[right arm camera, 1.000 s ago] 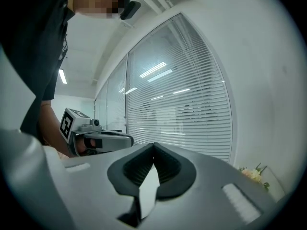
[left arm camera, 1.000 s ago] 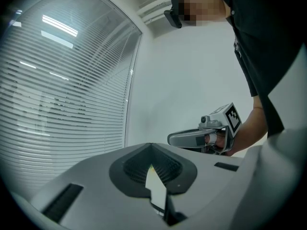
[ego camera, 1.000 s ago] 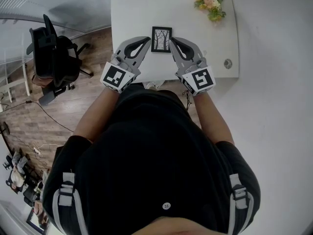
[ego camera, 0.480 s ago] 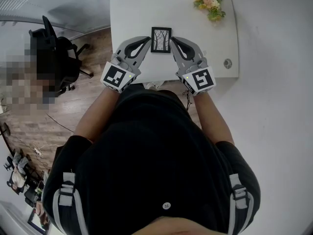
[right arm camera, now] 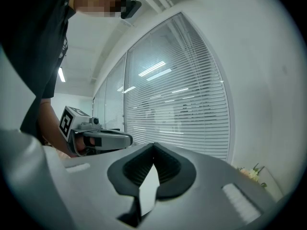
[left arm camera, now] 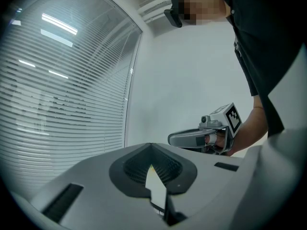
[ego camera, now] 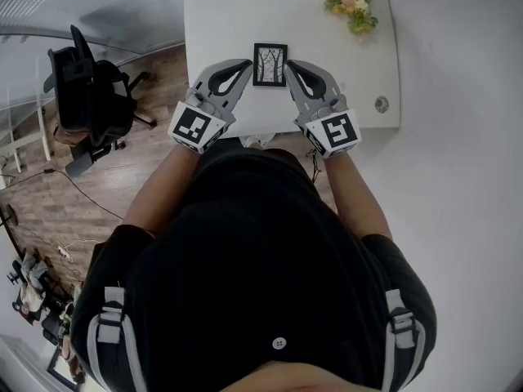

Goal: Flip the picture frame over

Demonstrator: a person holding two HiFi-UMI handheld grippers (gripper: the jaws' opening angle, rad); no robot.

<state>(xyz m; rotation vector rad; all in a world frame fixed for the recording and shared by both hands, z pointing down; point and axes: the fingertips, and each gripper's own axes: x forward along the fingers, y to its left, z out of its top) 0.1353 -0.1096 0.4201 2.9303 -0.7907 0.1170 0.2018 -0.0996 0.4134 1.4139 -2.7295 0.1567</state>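
A small black picture frame (ego camera: pixel 270 64) lies picture side up on the white table (ego camera: pixel 221 23), showing bare trees. My left gripper (ego camera: pixel 248 64) rests just left of it and my right gripper (ego camera: pixel 288 65) just right of it, both tips close to the frame's near corners. Each gripper's jaws meet at the tip, with nothing between them. In the left gripper view my left gripper (left arm camera: pixel 151 145) is shut and the right gripper (left arm camera: pixel 206 138) shows beyond it. In the right gripper view my right gripper (right arm camera: pixel 154 145) is shut, with the left gripper (right arm camera: pixel 96 137) opposite. The frame is hidden in both gripper views.
A bunch of flowers (ego camera: pixel 350 8) lies at the table's far right corner. A small round object (ego camera: pixel 381 104) sits near the right edge. A black office chair (ego camera: pixel 86 96) stands on the wooden floor to the left. Window blinds (right arm camera: pixel 182 114) line the wall.
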